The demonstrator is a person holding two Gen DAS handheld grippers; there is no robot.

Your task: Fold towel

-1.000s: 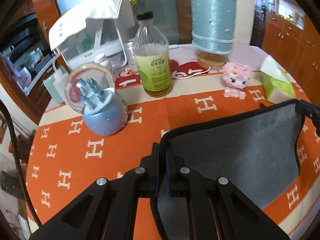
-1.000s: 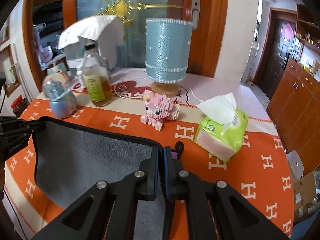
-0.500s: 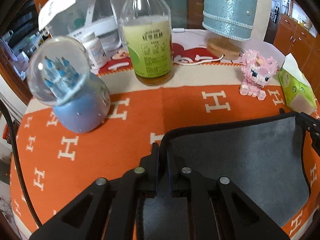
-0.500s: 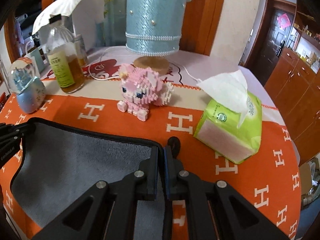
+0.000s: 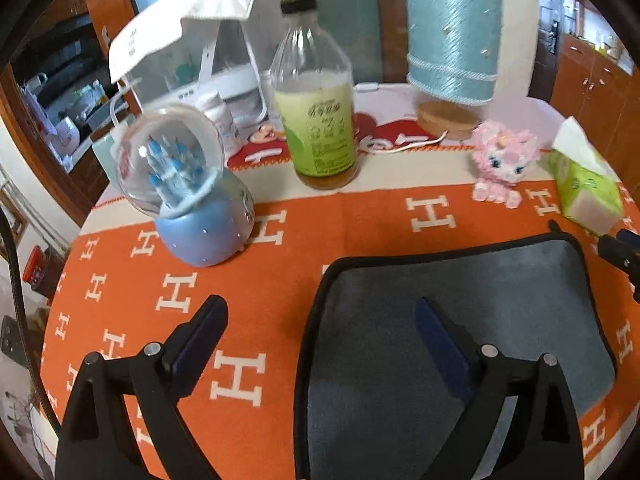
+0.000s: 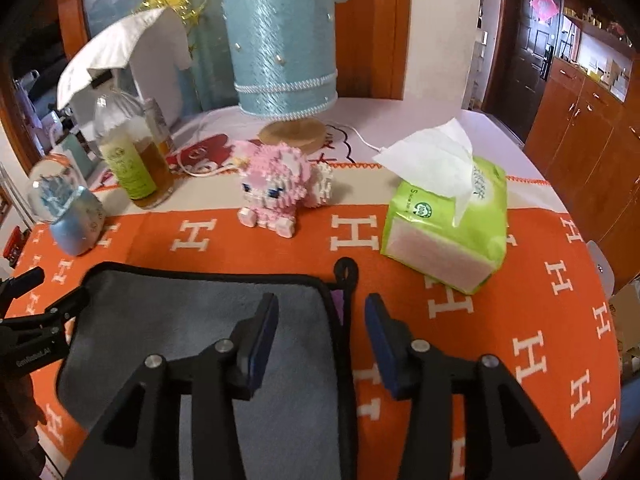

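Both grippers released since earlier: left gripper (image 5: 320, 322) wide, right gripper (image 6: 322, 314) wide. Towel (image 6: 192, 320) lies flat; one fold seemingly done, more maybe left.

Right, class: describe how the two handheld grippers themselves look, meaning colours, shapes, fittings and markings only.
Both the left gripper and the right gripper have matte black jaws built from angular arms with triangular cut-outs. Round silver pivot screws join the links, and each fingertip carries a flat dark blue pad. Small white lettering, too small to read, marks the left gripper's side. No sleeves show.
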